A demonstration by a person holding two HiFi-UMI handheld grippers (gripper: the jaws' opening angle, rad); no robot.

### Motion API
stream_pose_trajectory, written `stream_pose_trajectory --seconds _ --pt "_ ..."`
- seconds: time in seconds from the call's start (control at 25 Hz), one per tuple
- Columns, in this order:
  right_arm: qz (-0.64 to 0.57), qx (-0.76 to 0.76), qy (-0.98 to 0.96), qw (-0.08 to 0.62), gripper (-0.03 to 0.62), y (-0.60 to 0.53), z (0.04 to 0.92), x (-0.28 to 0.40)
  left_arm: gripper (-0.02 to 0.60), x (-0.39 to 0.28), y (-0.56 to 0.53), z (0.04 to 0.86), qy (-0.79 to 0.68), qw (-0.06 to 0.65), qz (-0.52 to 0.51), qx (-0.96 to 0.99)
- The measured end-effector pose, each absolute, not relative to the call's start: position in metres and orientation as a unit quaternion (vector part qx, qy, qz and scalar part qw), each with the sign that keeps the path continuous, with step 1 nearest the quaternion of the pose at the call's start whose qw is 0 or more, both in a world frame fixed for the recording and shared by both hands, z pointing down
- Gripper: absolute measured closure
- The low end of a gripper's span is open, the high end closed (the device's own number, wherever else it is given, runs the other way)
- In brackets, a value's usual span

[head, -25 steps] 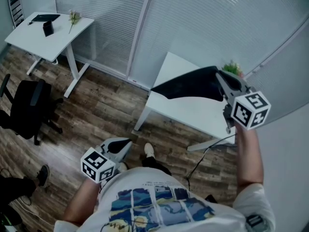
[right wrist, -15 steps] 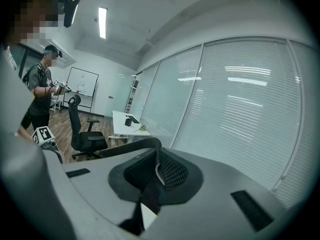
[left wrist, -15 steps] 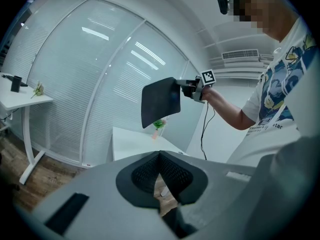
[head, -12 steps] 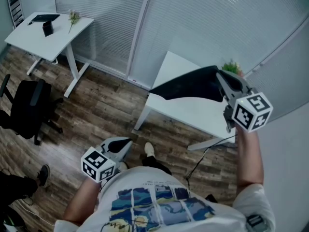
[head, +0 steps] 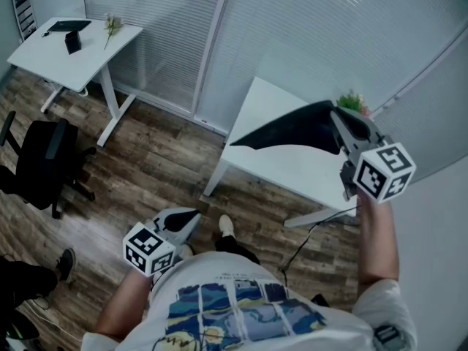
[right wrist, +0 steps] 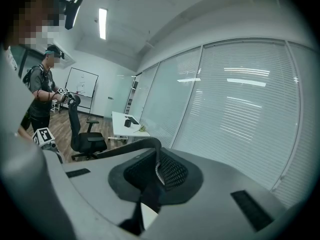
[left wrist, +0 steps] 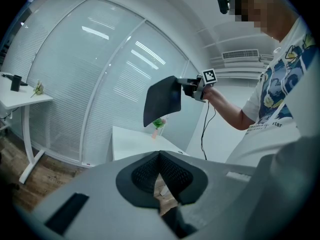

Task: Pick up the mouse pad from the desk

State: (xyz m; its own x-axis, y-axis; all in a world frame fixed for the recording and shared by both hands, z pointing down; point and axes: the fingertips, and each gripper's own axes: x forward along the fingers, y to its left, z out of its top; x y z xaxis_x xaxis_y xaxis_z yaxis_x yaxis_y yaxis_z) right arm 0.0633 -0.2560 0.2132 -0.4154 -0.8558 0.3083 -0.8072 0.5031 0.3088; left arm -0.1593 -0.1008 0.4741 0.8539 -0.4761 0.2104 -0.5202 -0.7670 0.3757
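Observation:
The black mouse pad [head: 292, 129] hangs in the air above the white desk [head: 292, 172], held by its right edge. My right gripper [head: 334, 117] is shut on that edge, and in the right gripper view the pad's thin edge [right wrist: 132, 146] curls out from between the pads of the right gripper [right wrist: 157, 167]. In the left gripper view, the pad [left wrist: 162, 100] droops from the right gripper [left wrist: 186, 85] over the desk [left wrist: 132, 141]. My left gripper [head: 193, 215] stays low beside the person's body, over the floor. The left gripper [left wrist: 160, 156] is shut with nothing between its pads.
A small potted plant [head: 352, 102] stands at the desk's far corner. A second white desk [head: 73, 61] with small objects is at the upper left, a black office chair [head: 44, 163] near it. Glass walls with blinds run behind. Another person [right wrist: 45, 86] stands farther off.
The pad's free left end has flexed and lifted slightly off the desk edge. Both grippers have stayed where they were.

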Motion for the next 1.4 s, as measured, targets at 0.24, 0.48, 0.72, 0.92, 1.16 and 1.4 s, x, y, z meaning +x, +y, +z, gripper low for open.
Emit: stream_pose_trajectory --seconds 0.24,0.48,0.72,0.92,1.16,1.4 --pt "-0.059 0.496 -0.839 0.215 0.571 -0.2511 0.2103 0.0611 0.580 -0.1619 -0.0973 0.4754 -0.265 0.214 0.051 0.939" --pt "-0.060 0.495 -0.840 0.214 0.571 -0.2512 0.2087 0.0603 0.580 -0.1611 -0.0980 0.4743 -0.264 0.213 0.052 0.939" --pt "-0.063 0.495 -0.840 0.212 0.571 -0.2514 0.2096 0.0609 0.580 -0.1606 -0.0995 0.4776 -0.264 0.213 0.054 0.939" --pt "-0.064 0.496 -0.839 0.212 0.571 -0.2517 0.2079 0.0607 0.580 -0.1602 -0.1011 0.4770 -0.263 0.214 0.053 0.939" --pt "-0.061 0.495 -0.841 0.210 0.571 -0.2523 0.2114 0.0625 0.580 -0.1565 -0.1028 0.4805 -0.261 0.216 0.055 0.939" --pt "-0.063 0.495 -0.841 0.211 0.571 -0.2517 0.2112 0.0622 0.580 -0.1559 -0.1029 0.4810 -0.260 0.217 0.055 0.939"
